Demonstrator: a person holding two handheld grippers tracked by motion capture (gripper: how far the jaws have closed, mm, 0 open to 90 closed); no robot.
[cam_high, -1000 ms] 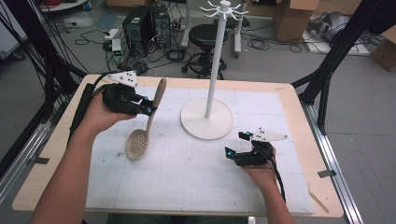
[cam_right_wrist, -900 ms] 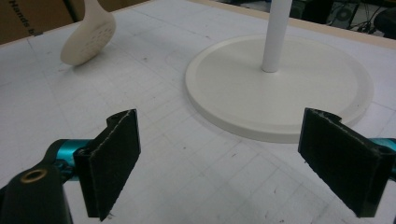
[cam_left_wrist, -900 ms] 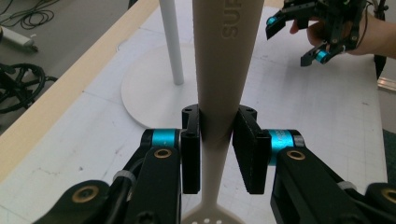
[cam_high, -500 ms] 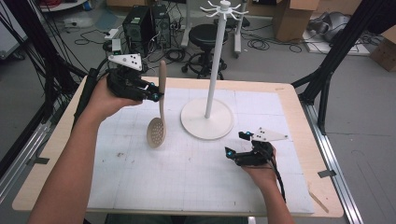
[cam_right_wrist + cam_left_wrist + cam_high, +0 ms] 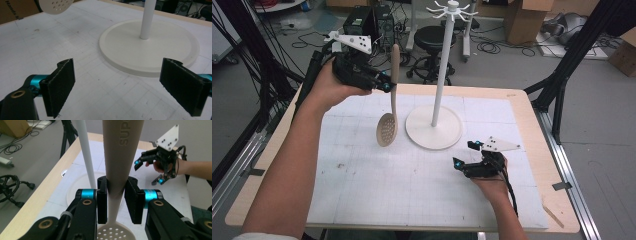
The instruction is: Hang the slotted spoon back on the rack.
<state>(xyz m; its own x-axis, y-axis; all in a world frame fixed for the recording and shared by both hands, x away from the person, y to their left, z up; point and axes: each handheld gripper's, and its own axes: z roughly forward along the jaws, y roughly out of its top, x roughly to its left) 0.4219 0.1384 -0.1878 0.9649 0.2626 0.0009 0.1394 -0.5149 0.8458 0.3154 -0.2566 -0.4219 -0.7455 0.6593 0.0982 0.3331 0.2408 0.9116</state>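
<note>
Beige skimmer (image 5: 388, 127) between left gripper (image 5: 379, 85) jaws

I lose the slotted spoon's (image 5: 115, 157) handle top and bowl at my left gripper view's edges; its embossed lettering is cut off. The stand's pole (image 5: 149, 18) runs off the right gripper view's top.

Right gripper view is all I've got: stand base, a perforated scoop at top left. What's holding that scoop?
Observer: The left gripper, shut on the slotted spoon at its handle.
Operator: Spoon on the table?
Observer: No, it hangs upright, bowl down, above the white mat.
Operator: What's on top of the stand?
Observer: The stand ends in a ring of hooks, all bare.
</note>
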